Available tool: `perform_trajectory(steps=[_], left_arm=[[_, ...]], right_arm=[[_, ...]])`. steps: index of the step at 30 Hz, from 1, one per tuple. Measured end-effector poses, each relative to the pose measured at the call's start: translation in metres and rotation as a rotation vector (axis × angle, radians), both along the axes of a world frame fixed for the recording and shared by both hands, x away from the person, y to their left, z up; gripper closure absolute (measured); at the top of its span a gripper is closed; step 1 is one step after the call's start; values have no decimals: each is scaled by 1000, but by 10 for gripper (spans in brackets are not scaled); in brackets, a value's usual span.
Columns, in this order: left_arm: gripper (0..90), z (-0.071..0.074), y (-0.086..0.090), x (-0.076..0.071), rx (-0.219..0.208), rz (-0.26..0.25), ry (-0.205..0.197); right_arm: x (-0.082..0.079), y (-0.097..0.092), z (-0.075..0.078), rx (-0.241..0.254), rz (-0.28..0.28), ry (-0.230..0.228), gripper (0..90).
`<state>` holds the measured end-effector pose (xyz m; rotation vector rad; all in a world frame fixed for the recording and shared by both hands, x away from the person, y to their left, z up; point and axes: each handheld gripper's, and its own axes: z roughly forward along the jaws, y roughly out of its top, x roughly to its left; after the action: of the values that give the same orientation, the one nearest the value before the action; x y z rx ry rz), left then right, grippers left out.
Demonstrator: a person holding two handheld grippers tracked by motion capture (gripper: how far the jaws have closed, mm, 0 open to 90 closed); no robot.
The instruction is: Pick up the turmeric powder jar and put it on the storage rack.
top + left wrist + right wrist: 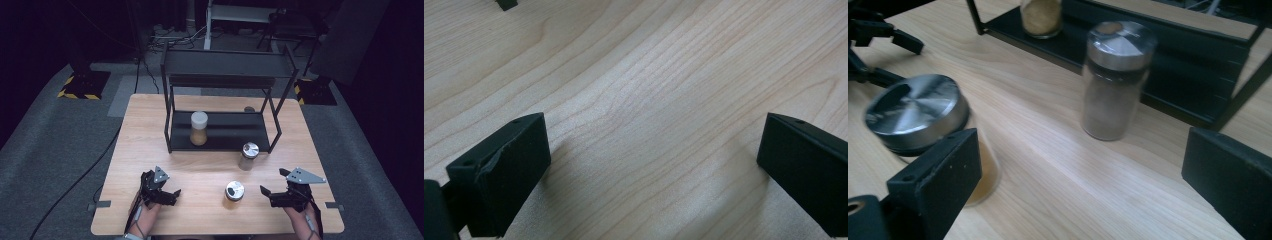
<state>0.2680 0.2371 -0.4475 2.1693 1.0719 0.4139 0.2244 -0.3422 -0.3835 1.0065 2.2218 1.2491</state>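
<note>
Three jars are in view. A white-lidded jar of amber powder (199,128) (1040,17) stands on the lower shelf of a black rack (226,64) (1168,52). A taller silver-lidded jar (248,155) (1113,80) is on the table by the rack's front right. A short silver-lidded jar (234,192) (913,115) stands near the front edge, between my two grippers. My left gripper (174,197) (654,150) rests open over bare wood. To the right of the short jar, my right gripper (267,196) (1078,165) is open, with that jar just beyond its left jaw.
The wooden table (145,130) has bare room left of the rack and along the front. Cables run over the grey floor (60,150) to the left. Two stands on yellow-and-black bases (82,82) flank the far side.
</note>
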Motion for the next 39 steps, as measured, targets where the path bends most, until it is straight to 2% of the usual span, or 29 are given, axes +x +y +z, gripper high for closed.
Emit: perform_trajectory(steps=[10, 27, 39], left_arm=[[1, 0, 0, 0, 1, 0, 0], [1, 0, 0, 0, 3, -2, 0], [1, 0, 0, 0, 0, -3, 1]], right_arm=[[-3, 21, 1, 15, 58, -1, 21], [-6, 51, -3, 50, 77, 5, 34], [-6, 72, -8, 24, 87, 11, 36]])
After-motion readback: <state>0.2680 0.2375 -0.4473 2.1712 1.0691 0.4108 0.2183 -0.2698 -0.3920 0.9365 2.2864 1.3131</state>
